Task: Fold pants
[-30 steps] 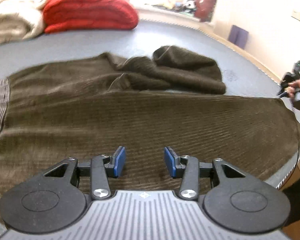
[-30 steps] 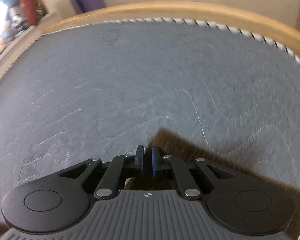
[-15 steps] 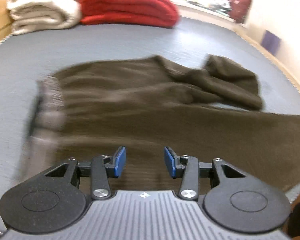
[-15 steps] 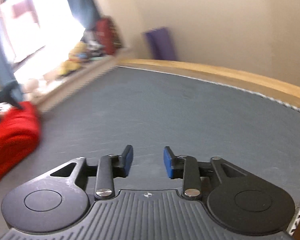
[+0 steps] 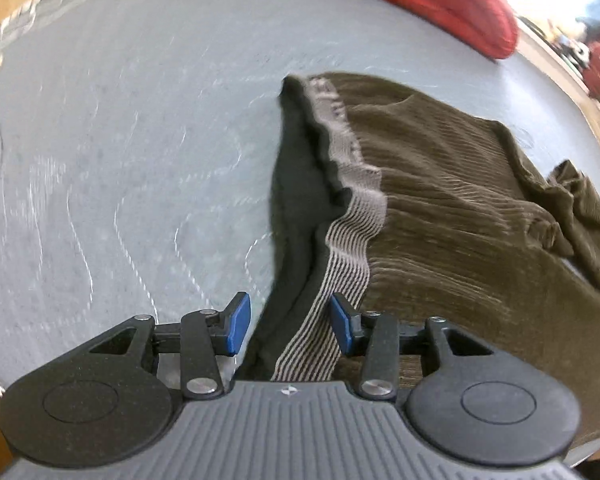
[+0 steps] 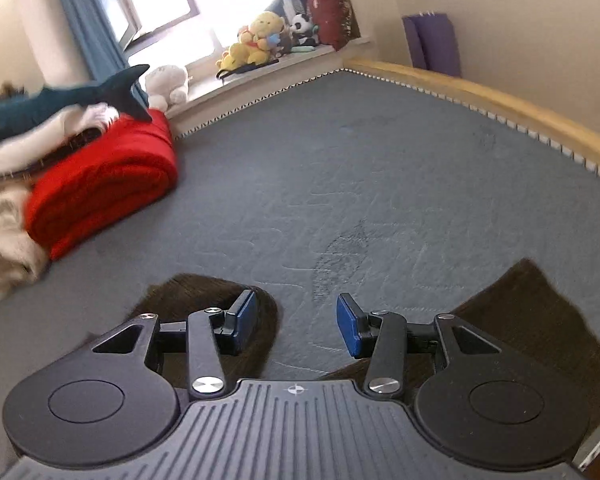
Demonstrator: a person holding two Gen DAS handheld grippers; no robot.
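Brown corduroy pants [image 5: 460, 208] lie spread on the grey mattress [image 5: 120, 140]. Their striped waistband [image 5: 352, 216] runs up the middle of the left wrist view. My left gripper [image 5: 290, 322] hovers over the near end of that waistband; its jaws are opening a little and the blue pads do not press on the cloth. My right gripper [image 6: 296, 322] hangs above the mattress [image 6: 360, 180], jaws opening, with nothing between them. Below it, one crumpled leg end [image 6: 204, 292] shows at the left and the flat leg end [image 6: 532, 312] at the right.
A folded red blanket [image 6: 104, 184] and a cream blanket [image 6: 0, 232] lie at the far end of the bed, with a shark plush [image 6: 60, 100] on top. Plush toys [image 6: 256, 40] sit on the windowsill. A wooden bed rail [image 6: 500, 100] runs along the right.
My left gripper swept left along the pants from the leg to the waistband. My right gripper let go of the leg hem, opened, rose and turned toward the window.
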